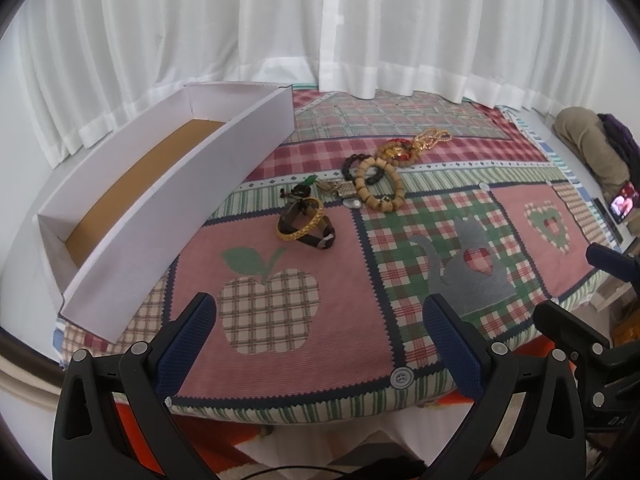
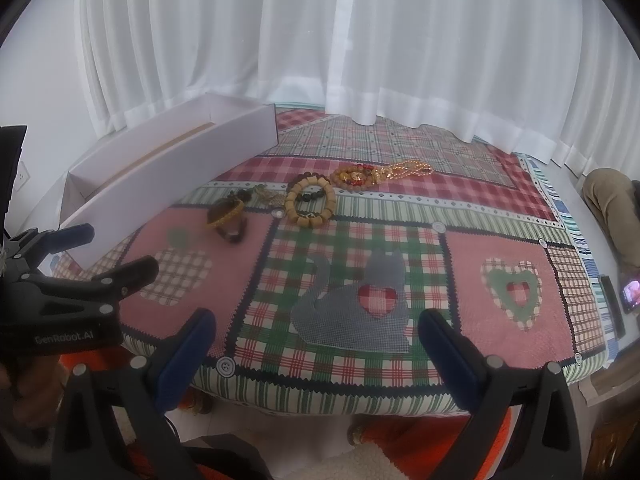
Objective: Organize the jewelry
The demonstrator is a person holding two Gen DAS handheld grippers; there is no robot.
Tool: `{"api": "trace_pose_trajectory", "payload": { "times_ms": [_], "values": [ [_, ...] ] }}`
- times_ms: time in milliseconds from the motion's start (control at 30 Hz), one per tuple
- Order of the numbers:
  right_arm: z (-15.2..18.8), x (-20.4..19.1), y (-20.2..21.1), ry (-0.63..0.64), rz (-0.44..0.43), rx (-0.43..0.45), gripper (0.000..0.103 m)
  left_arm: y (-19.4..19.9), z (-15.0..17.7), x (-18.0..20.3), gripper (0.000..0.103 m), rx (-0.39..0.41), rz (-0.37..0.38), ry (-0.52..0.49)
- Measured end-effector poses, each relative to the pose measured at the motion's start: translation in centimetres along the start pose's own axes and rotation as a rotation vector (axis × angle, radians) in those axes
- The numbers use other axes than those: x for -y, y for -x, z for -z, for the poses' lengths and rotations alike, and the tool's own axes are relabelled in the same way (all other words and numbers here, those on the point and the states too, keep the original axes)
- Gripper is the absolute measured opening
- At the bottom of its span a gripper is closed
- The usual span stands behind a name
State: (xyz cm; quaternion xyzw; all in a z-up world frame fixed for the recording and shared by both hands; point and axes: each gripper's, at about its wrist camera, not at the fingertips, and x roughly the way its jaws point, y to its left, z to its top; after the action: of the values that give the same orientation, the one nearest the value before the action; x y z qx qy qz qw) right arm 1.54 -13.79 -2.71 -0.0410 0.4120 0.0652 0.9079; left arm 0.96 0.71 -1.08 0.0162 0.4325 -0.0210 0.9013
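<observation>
Jewelry lies in a loose row on the patchwork cloth (image 1: 400, 288): a gold bangle (image 1: 301, 219) over a dark strap bracelet (image 1: 320, 238), a wooden bead bracelet (image 1: 380, 190), a black bead bracelet (image 1: 362, 168), a red-and-gold piece (image 1: 396, 151) and a gold chain (image 1: 432, 138). A long white box (image 1: 200, 196), open and empty, stands at the left. My left gripper (image 1: 320, 320) is open near the front edge, above the apple patch. My right gripper (image 2: 316, 336) is open above the cat patch. The wooden bead bracelet (image 2: 310, 199), the gold bangle (image 2: 226, 214) and the box (image 2: 180, 176) also show in the right wrist view.
White curtains (image 1: 320, 40) hang behind the table. The left gripper's body (image 2: 60, 292) sits at the left of the right wrist view. A phone (image 1: 622, 204) and clothing (image 1: 588, 148) lie off to the right.
</observation>
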Motion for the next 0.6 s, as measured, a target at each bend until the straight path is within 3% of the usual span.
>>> {"api": "trace_pose_trajectory", "payload": {
  "times_ms": [267,600],
  "values": [
    [0.0,0.1,-0.1,0.007,-0.005,-0.004,0.103,-0.1,0.1,-0.3,0.103,-0.006,-0.005,0.028],
    [0.0,-0.3,-0.7,0.011,-0.010,-0.015,0.103,-0.8,0.3,-4.1,0.102,-0.017,-0.020,0.131]
  ]
}}
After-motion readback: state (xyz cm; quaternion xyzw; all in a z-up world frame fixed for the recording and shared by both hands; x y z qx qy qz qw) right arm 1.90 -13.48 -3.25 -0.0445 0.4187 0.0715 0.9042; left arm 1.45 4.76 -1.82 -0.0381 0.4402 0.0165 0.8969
